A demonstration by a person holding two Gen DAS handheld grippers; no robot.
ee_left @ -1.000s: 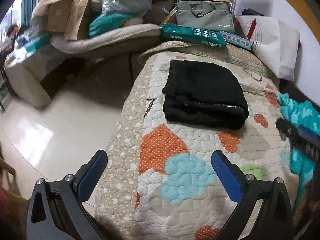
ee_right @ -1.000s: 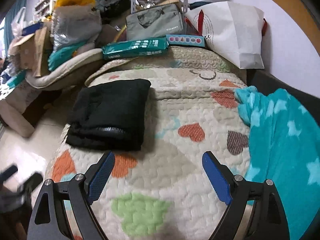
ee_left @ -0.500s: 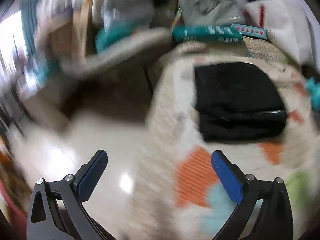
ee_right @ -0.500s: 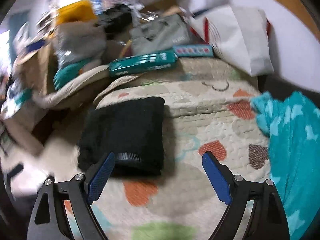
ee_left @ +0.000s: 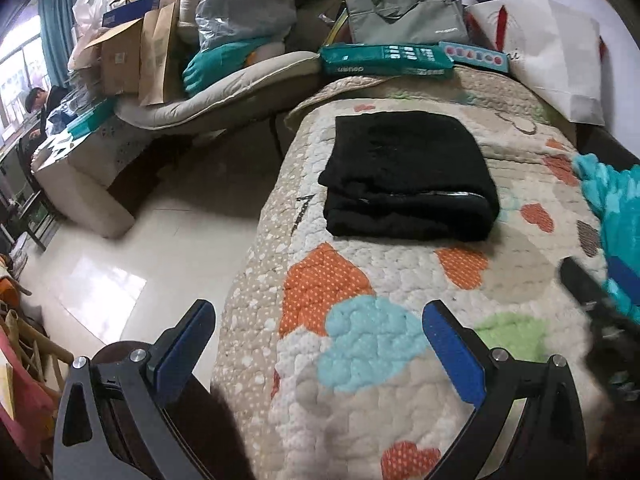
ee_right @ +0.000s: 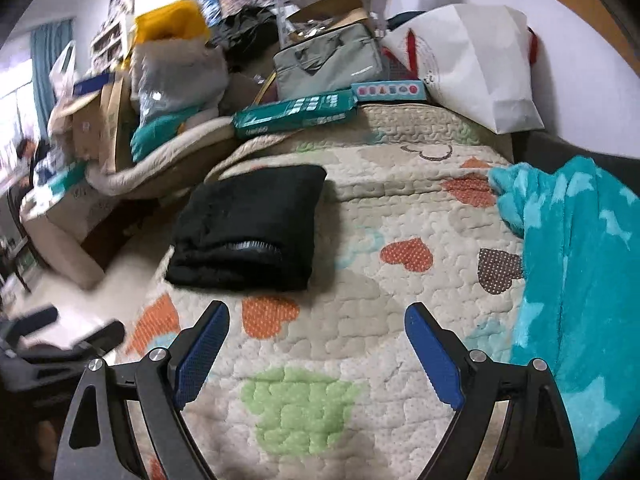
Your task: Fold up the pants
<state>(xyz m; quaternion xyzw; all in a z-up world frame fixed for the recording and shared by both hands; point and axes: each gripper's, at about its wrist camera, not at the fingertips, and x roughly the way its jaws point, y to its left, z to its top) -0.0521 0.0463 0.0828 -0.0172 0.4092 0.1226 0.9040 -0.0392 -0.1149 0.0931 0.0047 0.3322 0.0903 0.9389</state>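
Both sets of jaws stand wide apart and hold nothing: the left gripper [ee_left: 318, 334] hangs over the near left edge of the quilt [ee_left: 400, 396], its left finger out past the edge above the floor [ee_left: 160, 248], and the right gripper [ee_right: 316, 338] hangs over the near middle of the quilt. The pants [ee_left: 408, 178] lie folded into a thick black rectangle on the quilt's left side, farther off than either gripper and touching neither, with a pale strip showing along the near fold. In the right wrist view the pants [ee_right: 250, 226] sit to the far left of the right gripper, and the left gripper shows blurred at the lower left edge. A teal blanket [ee_right: 580, 280] with pale stars covers the quilt's right side, well apart from the pants. At the far end of the quilt lie a green box [ee_left: 384, 58] and a narrow blue box [ee_left: 476, 56] side by side, with a grey bag [ee_left: 404, 14] behind them and a white bag [ee_left: 556, 64] to the right.
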